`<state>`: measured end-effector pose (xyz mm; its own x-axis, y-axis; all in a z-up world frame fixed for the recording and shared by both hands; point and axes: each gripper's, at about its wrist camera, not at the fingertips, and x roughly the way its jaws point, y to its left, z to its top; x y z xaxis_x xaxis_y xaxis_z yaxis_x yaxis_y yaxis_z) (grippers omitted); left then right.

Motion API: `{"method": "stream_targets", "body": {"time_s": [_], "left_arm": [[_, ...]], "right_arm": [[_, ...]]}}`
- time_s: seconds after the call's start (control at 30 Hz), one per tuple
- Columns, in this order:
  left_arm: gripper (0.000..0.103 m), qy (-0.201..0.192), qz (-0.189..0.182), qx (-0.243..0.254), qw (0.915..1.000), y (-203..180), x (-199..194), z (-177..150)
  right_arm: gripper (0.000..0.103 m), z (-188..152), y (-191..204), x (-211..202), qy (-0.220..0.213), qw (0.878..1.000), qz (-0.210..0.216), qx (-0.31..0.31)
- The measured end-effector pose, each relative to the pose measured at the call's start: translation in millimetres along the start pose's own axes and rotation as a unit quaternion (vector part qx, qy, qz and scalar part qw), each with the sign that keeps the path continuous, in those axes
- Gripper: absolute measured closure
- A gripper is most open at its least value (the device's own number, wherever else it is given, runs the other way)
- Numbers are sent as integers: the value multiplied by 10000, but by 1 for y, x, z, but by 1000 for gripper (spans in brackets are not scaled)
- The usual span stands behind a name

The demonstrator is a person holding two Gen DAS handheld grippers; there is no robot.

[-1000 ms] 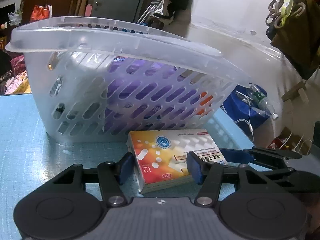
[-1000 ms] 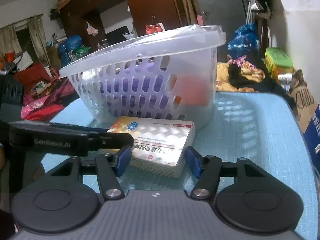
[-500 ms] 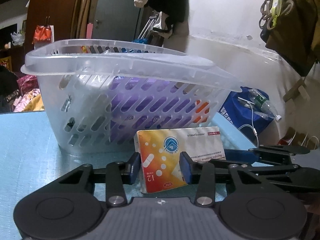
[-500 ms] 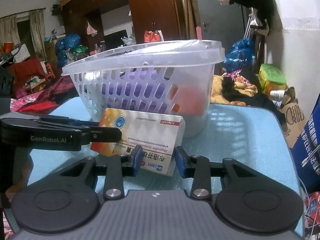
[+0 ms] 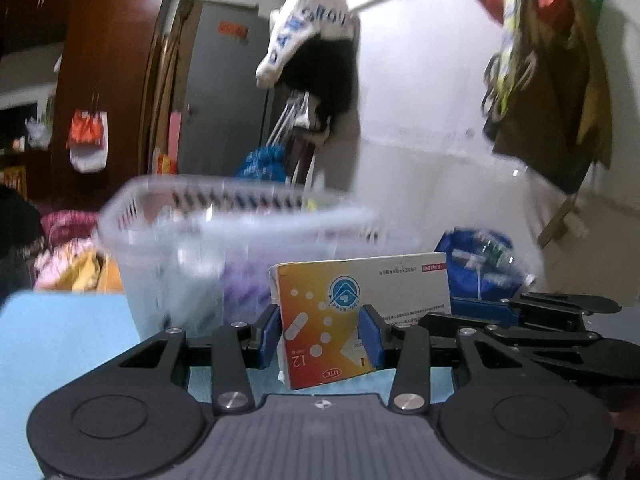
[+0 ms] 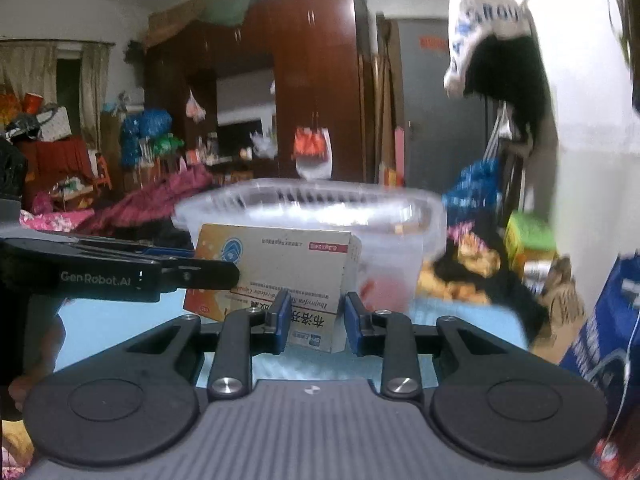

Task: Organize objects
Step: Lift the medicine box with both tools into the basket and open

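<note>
Medicine box (image 5: 362,304) is pinched at opposite ends by left gripper (image 5: 320,340) and right gripper (image 6: 314,322), held clear of the table, long axis spanning both, basket (image 5: 240,240) directly ahead.

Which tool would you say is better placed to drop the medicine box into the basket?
Neither clearly: both hold the medicine box. The left tool clamps its orange end, the right tool its white end, level with the basket rim. I would lift with both together.

A cluttered home bedroom: dark wooden wardrobe (image 6: 320,80), hanging clothes (image 5: 316,60), heaped bedding (image 6: 152,204), curtained window (image 6: 48,72).
</note>
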<state>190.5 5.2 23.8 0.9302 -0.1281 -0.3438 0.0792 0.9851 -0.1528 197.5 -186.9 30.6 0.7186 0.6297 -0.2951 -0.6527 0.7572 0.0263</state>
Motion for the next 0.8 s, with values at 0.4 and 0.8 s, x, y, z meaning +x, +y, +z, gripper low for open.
{"method": "stream_targets", "body": {"time_s": [0.4, 0.8], "left_arm": [[57, -821, 223, 583, 9947, -20, -21, 82], [57, -680, 311, 525, 9958, 5, 17, 106]], "right_arm": [[73, 70, 5, 7, -616, 9974, -239, -298], [73, 81, -5, 48, -389, 9984, -359, -216]]}}
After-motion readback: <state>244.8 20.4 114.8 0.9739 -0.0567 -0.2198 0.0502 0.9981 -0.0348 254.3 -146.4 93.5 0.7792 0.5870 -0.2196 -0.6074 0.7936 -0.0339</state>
